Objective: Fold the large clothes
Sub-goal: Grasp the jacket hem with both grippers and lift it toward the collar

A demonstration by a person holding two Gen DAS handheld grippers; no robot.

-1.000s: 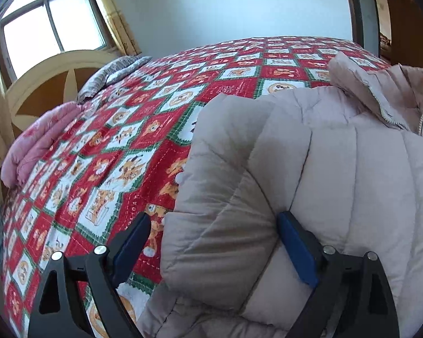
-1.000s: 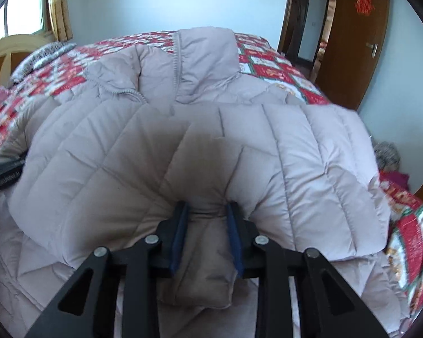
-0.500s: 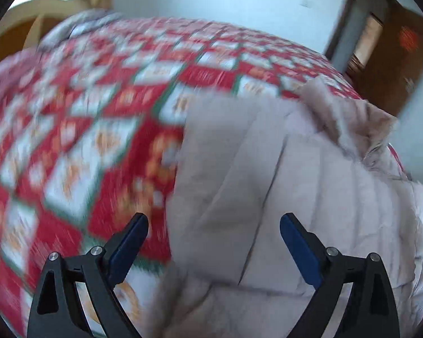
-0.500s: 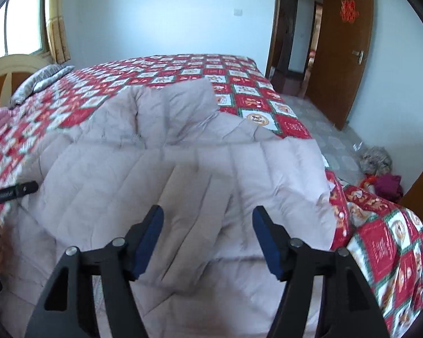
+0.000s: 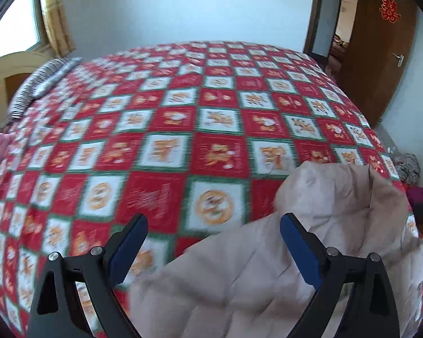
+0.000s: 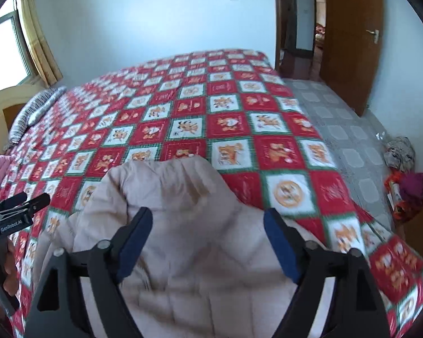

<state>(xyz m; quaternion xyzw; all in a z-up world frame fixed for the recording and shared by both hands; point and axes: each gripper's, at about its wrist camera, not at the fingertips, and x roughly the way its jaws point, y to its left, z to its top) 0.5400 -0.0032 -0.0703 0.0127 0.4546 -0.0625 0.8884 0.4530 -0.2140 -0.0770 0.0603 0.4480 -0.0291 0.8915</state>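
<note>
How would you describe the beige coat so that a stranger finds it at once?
Start at the large bed with the red checked quilt. At its near edge lies the beige coat, puffy and quilted. It is the only plain, pale thing on the patterned cover.

We read "GenRobot.AI" in white on the black left gripper (image 6: 17, 205), seen from the right wrist. We note a red paper double-happiness sign on the brown door (image 5: 380, 64). Lettering on the red quilt (image 5: 166, 140) squares is too blurred to read.
</note>
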